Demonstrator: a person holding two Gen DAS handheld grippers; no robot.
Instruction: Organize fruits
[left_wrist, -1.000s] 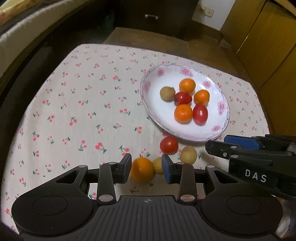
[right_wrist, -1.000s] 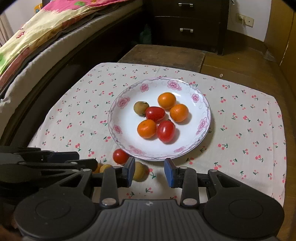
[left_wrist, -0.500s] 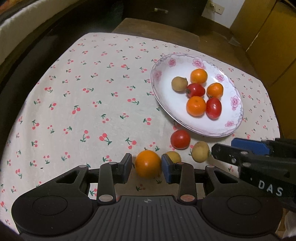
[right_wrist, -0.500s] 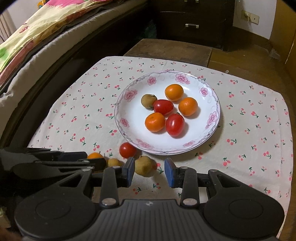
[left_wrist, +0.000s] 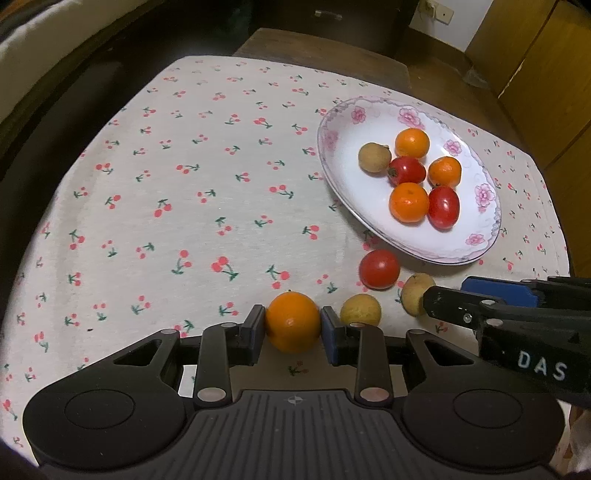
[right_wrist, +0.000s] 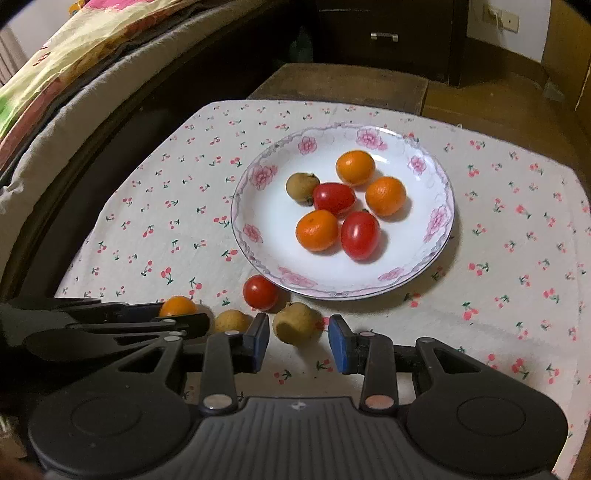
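A cherry-print white tablecloth (left_wrist: 184, 206) fills both views. A white floral-rimmed plate (right_wrist: 258, 206) in the upper right of the left-wrist frame holds six fruits. The left gripper (left_wrist: 293, 326) clamps a round orange (left_wrist: 293, 322) at lower centre. The right gripper (right_wrist: 298, 338) gapes wide around a brownish-yellow longan (right_wrist: 297, 322), its pads apart from it. A red cherry tomato (right_wrist: 260, 292) lies just below the plate's rim.

Both wrist cameras are looking forward and down along their own fingers, sitting close over the near edge of the cherry-print tablecloth (left_wrist: 192, 206). Both are taking in the flowered plate (right_wrist: 255, 236) (left_wrist: 480, 192), the left camera viewing it from further left.
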